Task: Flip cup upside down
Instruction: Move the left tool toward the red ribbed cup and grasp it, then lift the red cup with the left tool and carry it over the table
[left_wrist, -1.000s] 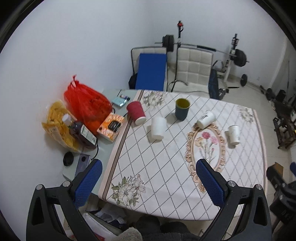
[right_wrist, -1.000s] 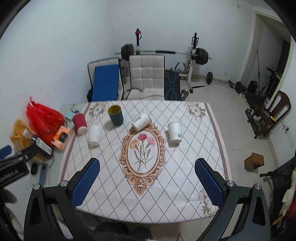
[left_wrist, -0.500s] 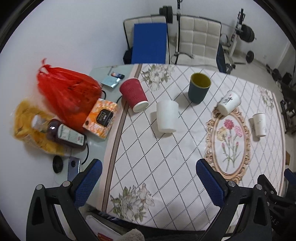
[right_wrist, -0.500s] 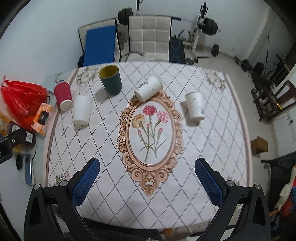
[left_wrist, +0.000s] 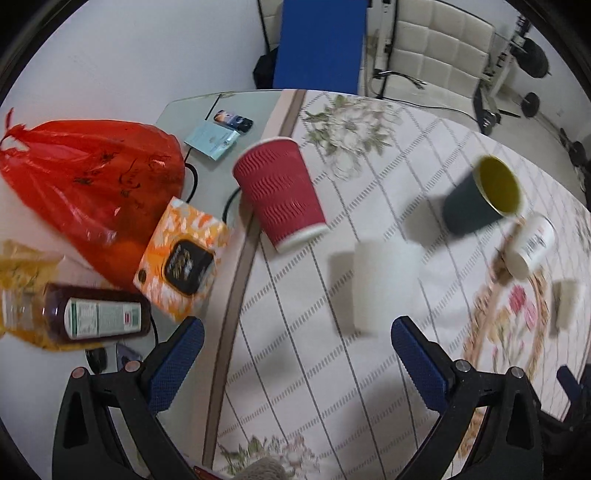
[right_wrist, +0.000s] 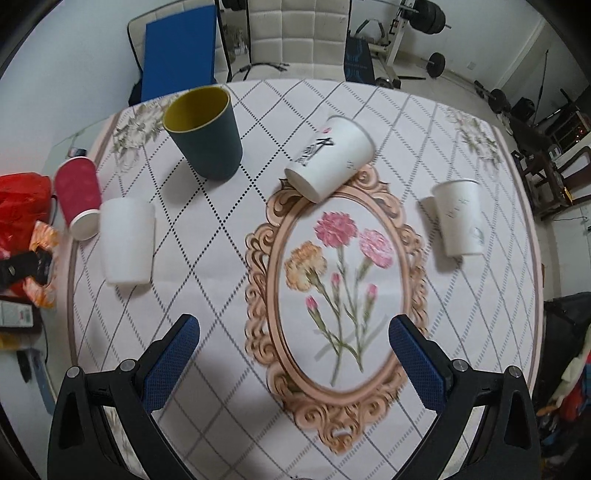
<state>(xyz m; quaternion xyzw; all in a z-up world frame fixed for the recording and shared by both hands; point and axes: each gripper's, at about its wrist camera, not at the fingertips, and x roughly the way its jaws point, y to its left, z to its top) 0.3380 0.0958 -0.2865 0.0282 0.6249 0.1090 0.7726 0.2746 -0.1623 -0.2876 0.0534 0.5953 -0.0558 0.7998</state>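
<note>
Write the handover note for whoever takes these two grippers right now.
Left hand-held gripper: open, empty, above the table's left side.
Right hand-held gripper: open, empty, over the flower medallion.
Dark cup with yellow inside: upright, mouth up, at the far side.
Red ribbed cup, plain white cup and right white cup: apparently already rim down.
Printed white cup: lying on its side.
Done: nothing gripped yet.
Left: grasp and invert a cup, likely the dark one.

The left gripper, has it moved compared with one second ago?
Yes. The left gripper has moved forward and down toward the table: the red cup and plain white cup now look much larger and closer.
</note>
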